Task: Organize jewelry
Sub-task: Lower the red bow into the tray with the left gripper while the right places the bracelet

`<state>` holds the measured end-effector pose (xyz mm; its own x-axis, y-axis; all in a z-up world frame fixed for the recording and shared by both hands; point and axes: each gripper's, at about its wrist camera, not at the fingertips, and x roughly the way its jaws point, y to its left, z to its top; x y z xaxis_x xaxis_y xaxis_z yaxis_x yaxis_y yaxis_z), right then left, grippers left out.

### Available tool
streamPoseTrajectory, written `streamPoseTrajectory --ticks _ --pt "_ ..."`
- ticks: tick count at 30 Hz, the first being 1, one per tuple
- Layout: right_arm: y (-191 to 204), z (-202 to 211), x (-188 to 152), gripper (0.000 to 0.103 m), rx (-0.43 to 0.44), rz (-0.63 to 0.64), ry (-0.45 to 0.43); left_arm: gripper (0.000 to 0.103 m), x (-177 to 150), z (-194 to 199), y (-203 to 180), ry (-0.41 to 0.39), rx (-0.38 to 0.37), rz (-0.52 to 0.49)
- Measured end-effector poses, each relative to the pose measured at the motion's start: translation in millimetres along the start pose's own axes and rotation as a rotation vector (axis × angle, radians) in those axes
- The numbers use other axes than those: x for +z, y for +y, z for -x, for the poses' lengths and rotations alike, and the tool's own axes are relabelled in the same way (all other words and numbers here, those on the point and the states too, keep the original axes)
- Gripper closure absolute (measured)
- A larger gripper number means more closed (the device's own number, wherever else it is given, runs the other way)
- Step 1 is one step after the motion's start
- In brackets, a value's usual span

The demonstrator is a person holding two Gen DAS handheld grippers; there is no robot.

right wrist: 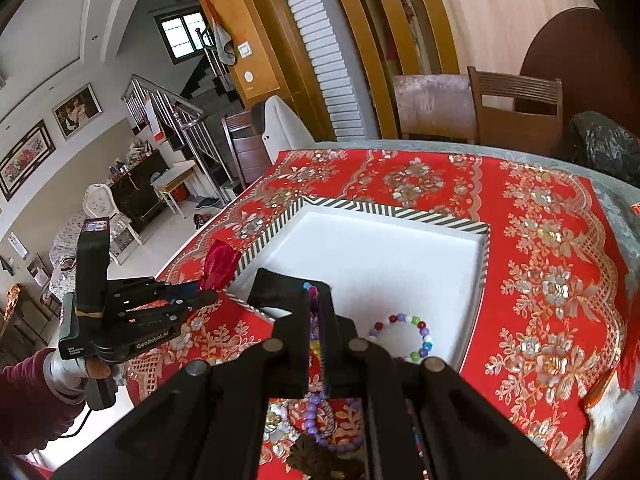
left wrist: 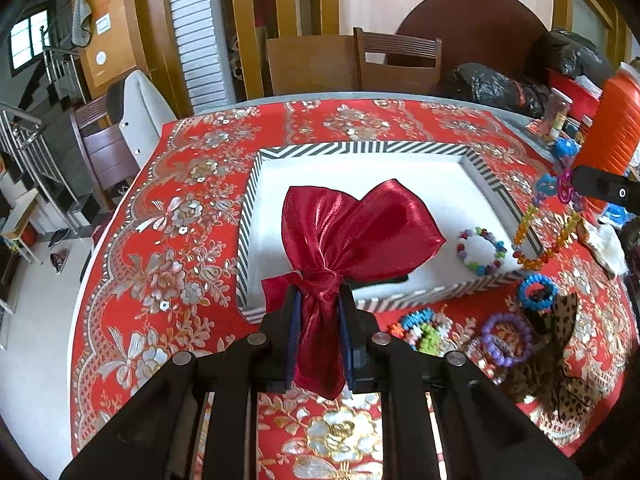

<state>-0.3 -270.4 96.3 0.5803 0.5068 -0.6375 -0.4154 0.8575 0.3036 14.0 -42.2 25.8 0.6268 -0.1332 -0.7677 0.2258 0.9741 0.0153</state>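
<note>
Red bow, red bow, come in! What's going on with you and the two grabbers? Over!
Left gripper shut on red bow, held above striped tray. Right gripper shut on orange necklace. One bead bracelet in tray. Nothing blocking.

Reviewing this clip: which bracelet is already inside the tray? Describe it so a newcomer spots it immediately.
Start at the white tray with the black-and-white striped rim on the red floral tablecloth. In its near right corner lies a multicoloured bead bracelet, flat on the white floor. It is the only bracelet lying wholly inside the tray; the blue bracelet and purple bracelet sit outside on the cloth.
</note>
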Motion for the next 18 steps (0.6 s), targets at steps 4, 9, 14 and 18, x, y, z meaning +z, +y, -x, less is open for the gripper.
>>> streamPoseTrajectory --ticks 4,9,14,18 --pt "-4 -14 8 0.099 -0.014 -0.003 0.016 0.074 10 -11 8 0.013 -0.005 0.034" --pt "-14 -39 26 0.099 -0.044 -0.015 0.030 0.074 30 -33 20 0.035 0.002 0.070" --pt "-29 -73 34 0.099 -0.061 -0.066 0.063 0.074 50 -60 29 0.060 0.000 0.117" --pt "-46 -100 37 0.099 -0.091 -0.095 0.099 0.074 58 -78 27 0.084 0.008 0.120"
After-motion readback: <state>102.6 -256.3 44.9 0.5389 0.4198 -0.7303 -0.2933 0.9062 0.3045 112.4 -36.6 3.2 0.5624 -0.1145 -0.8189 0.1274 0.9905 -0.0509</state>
